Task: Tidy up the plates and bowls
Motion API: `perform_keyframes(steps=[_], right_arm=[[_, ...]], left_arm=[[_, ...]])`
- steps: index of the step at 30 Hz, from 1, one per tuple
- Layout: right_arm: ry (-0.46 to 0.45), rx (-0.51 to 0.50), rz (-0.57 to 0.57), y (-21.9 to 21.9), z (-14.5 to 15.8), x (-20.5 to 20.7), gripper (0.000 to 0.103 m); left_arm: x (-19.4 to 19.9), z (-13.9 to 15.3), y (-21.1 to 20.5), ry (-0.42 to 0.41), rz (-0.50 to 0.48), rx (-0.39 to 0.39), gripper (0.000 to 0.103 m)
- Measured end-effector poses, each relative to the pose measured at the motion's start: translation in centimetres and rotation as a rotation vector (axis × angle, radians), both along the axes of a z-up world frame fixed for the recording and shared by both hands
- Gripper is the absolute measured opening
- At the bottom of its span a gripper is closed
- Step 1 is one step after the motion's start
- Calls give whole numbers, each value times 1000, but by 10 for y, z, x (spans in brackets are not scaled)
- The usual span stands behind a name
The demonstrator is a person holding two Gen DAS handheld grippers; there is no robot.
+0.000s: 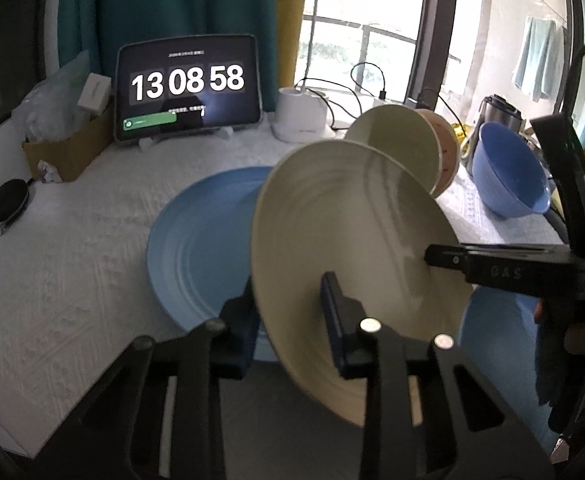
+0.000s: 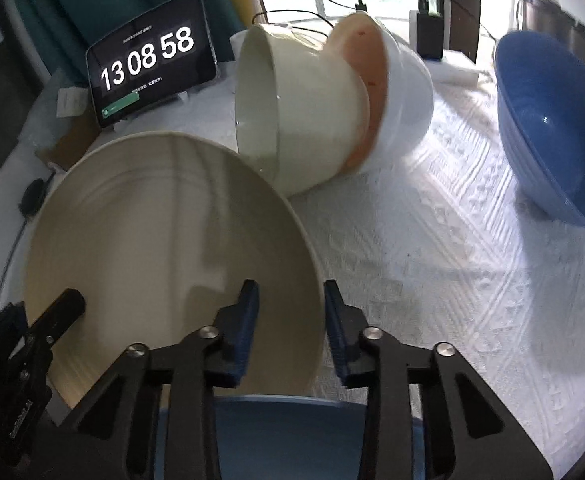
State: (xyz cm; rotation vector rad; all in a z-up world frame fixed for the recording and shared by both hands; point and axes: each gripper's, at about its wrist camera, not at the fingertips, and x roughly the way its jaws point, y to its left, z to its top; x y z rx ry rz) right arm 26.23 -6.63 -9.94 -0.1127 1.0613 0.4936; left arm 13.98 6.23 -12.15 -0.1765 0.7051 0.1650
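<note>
Both grippers' fingers (image 1: 334, 312) (image 2: 248, 320) apparently pinch the tilted cream plate's (image 2: 164, 232) rim.

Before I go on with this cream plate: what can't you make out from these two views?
- Blue plate: right half hidden behind the tilted cream plate in the left wrist view; only a sliver shows in the right wrist view.
- Pink bowl: inside blocked by the cream bowl nested in it.
- Tablet: small text under the clock is unreadable.
</note>
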Motion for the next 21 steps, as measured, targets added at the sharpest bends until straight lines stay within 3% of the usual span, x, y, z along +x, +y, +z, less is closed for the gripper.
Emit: perform_keyframes(steps=[4, 21], right_arm=[[-28, 9, -10, 1, 5, 0, 28], [-300, 130, 2, 15, 68, -33, 28]], left_arm=[[-4, 3, 3, -15, 15, 0, 30], [-44, 54, 20, -213, 83, 34, 30]])
